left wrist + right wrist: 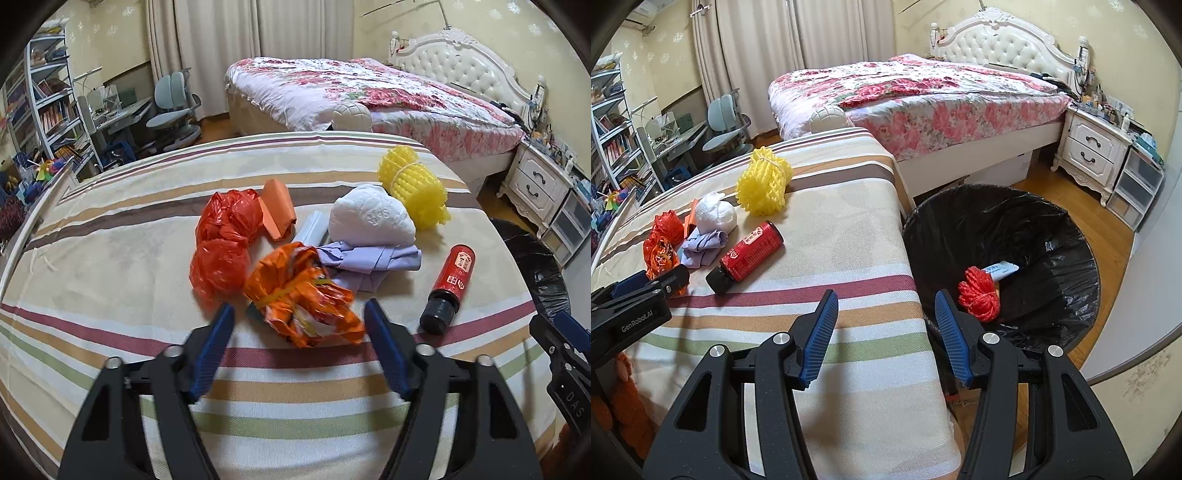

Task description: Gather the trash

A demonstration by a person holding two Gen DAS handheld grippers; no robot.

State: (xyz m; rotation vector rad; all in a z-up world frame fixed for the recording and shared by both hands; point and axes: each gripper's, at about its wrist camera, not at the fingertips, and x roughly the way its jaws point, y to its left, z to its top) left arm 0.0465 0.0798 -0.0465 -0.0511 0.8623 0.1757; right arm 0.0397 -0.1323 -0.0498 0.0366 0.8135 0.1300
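The left gripper stood wide, its fingers flanking an orange wrapper. The right gripper gaped empty near the bin. A red bottle lay beside the wrapper.

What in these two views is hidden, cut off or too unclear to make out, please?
- Bin: the right tongs cover its near rim in the right view; the left view shows only a sliver at the edge.
- Blue tube: print too small; the red net overlaps one end.
- Orange wrapper: motion-blurred in the left view, so its print is unreadable.
- Grey-blue item: mostly behind the white bundle.
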